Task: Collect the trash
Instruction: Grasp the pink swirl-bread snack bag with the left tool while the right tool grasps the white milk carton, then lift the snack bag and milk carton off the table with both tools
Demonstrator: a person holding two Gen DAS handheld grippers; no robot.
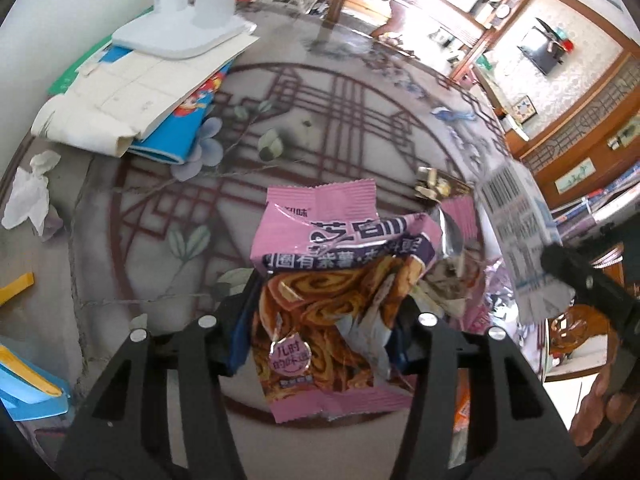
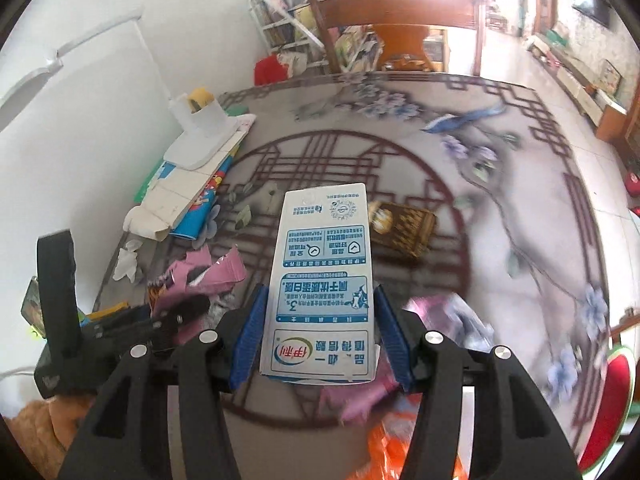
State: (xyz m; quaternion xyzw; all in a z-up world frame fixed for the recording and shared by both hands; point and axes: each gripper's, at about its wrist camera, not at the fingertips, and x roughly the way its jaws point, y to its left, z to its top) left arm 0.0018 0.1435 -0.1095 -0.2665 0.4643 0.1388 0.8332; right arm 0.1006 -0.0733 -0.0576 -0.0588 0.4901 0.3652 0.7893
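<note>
We hold the crumpled pink foil snack wrapper [image 1: 328, 280] at the centre of the left view, pinched in the left gripper [image 1: 320, 320], long axis running away from its jaws. The right gripper [image 2: 320, 332] clamps the flattened white-and-blue milk carton [image 2: 324, 280] likewise, lengthwise. Both hang above the patterned table [image 2: 520, 240]; a crumpled white tissue [image 1: 30, 192] lies far left, nearer our left hand.

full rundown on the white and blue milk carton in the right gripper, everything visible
The flattened white and blue paperboard milk carton sits lengthwise between the right gripper fingers, whose blue ribbed pads press its two long edges. It is lifted above the patterned table, its far end pointing away. Print reads upside down: blue panels, a red and green logo near the torn, ragged near end. The left wrist view shows a barcode on another face.
</note>
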